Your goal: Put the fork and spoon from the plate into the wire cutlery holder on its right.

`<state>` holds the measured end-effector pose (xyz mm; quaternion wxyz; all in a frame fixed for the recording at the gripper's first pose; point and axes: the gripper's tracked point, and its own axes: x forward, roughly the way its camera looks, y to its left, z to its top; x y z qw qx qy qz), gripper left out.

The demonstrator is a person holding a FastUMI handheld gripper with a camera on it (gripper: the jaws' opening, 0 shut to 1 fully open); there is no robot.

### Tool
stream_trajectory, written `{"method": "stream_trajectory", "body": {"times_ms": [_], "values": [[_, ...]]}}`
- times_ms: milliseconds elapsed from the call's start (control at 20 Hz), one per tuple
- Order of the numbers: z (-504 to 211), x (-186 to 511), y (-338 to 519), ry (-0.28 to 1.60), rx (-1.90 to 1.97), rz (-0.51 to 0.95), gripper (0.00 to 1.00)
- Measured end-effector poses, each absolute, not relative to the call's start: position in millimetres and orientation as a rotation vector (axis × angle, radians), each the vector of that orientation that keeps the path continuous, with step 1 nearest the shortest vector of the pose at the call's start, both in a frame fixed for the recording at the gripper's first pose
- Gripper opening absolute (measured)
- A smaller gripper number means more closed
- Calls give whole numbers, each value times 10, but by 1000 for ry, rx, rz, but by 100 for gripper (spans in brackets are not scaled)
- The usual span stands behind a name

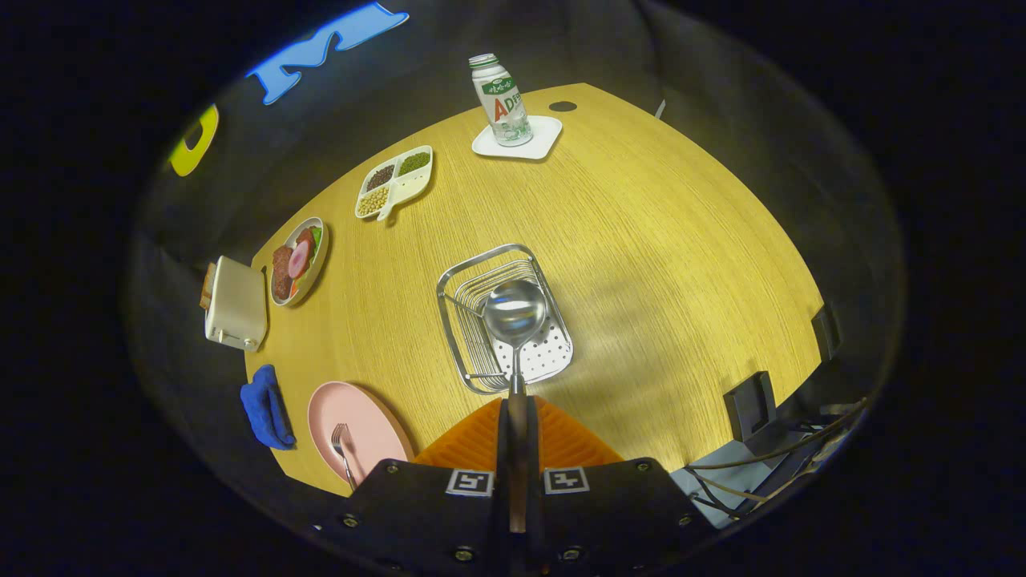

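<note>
- Gripper (517,417) fingers clamp the spoon (515,312) handle, bowl out at twelve o'clock, poised over the wire cutlery holder (465,276) for dropping.
- Fork (342,450) waits on the plate (369,417), eight o'clock.

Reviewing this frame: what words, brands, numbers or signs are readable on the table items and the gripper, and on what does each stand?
bottle label: large letters wrap round the curve and the small print is blurred; no whole word reads.
Two square markers on the gripper: coded patterns, no words or numbers.
The gripper is shut on the spoon, held over the wire cutlery holder; neither carries any text.
</note>
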<state>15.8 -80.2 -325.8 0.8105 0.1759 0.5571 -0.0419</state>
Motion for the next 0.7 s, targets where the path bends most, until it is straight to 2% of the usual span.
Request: {"method": "stream_trajectory", "body": {"times_ms": [200,300,350,500,700], "values": [[-3136,263,-876,1159,351,-101,19],[-3110,277,-851,1140,348,-98,32],[-3079,272,-841,1131,350,-93,42],[-3053,284,-834,1111,344,-99,96],[-3005,279,-846,1092,342,-105,98]]}}
